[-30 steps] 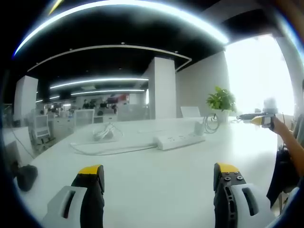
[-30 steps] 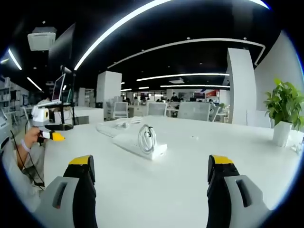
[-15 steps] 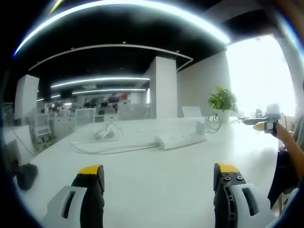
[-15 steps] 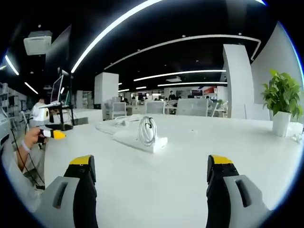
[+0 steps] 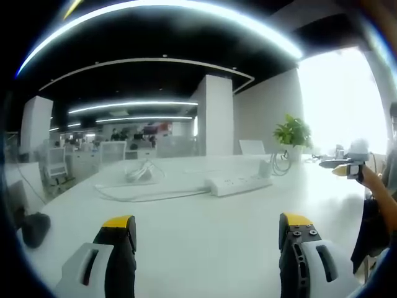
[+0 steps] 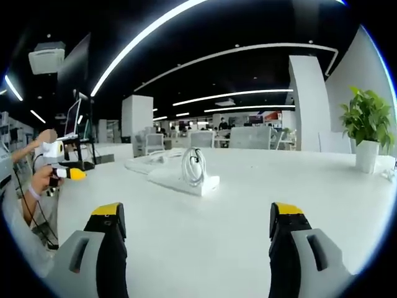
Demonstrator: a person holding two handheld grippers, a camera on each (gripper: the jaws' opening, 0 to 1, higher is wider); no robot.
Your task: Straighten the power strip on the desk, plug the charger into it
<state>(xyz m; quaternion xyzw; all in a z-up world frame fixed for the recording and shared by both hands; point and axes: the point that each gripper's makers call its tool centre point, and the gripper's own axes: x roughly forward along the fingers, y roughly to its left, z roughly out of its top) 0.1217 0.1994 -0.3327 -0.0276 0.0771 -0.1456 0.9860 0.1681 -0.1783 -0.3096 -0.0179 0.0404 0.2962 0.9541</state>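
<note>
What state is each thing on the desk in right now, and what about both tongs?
Power strip: lying flat on the desk, at an angle, nothing plugged in that I can see.
Charger: standing just past the strip's far end, not plugged in, cable looped beside it.
Left tongs: open, empty, above the desk.
Right tongs: open, empty, above the desk.
Potted plant: upright.

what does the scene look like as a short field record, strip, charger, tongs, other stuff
surface: white desk
power strip: lying askew on the desk, cord trailing off
charger: white, with coiled cable, resting on the strip's end
left tongs: open, above the desk, holding nothing
right tongs: open, holding nothing
plant: potted, at the desk's far side
</note>
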